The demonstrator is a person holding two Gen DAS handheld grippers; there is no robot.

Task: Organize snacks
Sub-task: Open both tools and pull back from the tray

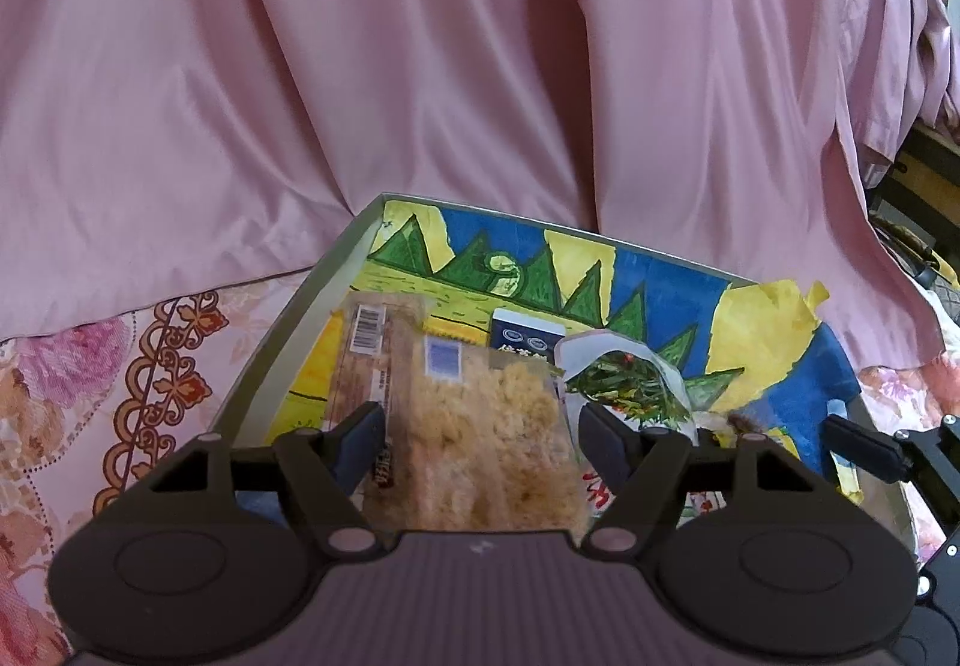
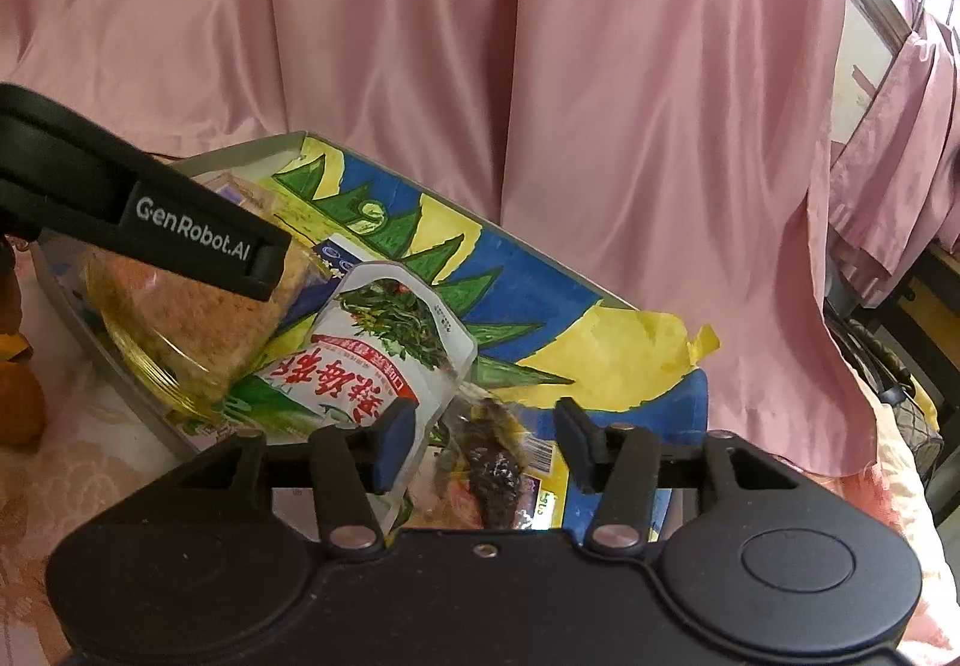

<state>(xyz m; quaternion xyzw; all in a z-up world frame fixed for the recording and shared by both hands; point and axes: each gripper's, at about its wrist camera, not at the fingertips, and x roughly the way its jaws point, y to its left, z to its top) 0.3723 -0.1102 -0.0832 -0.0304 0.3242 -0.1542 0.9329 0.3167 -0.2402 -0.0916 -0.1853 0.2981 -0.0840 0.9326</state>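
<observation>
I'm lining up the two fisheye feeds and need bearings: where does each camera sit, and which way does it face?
Left wrist: on the left gripper, facing forward over the painted box toward the pink curtain; its open fingers flank the floss-cake packet.
Right wrist: on the right gripper, same heading, fingers open over a dark snack packet; the left gripper's finger crosses at left.
Shared: box, curtain, floss-cake packet, green-vegetable pouch.

"GenRobot.AI" on left hand-held gripper finger; pouch script unreadable

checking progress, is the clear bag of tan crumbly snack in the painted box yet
In: the clear bag of tan crumbly snack sits within the painted box walls.
</observation>
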